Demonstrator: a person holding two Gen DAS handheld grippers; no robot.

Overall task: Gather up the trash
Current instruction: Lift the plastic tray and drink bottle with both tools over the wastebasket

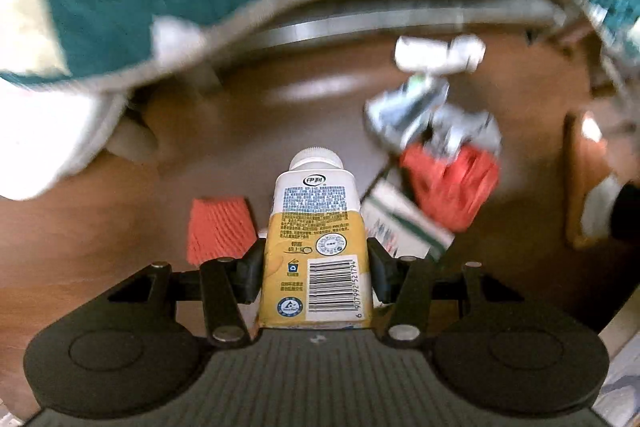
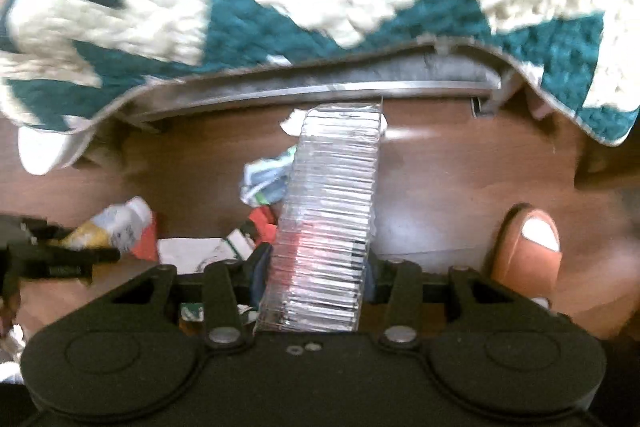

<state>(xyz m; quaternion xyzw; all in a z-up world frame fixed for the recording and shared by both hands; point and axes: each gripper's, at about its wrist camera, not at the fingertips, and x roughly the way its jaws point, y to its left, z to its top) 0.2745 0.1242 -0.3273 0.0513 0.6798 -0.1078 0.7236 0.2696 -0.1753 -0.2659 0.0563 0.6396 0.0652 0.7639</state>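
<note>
Yellow carton [image 1: 316, 251] clamped in left claw [image 1: 316, 267]; right claw [image 2: 318, 275] grips clear ribbed cup [image 2: 332, 207].

Milk carton [image 1: 316, 247] clamped between left gripper [image 1: 316, 267] jaws, cap pointing away, above floor [image 1: 100, 227]. Crumpled wrappers [image 1: 432, 123] and flat box [image 1: 404, 223] on floor right of carton. Ridged plastic container [image 2: 328, 227] between right gripper [image 2: 320, 267] jaws. Blanket [image 2: 240, 7] beyond.
</note>
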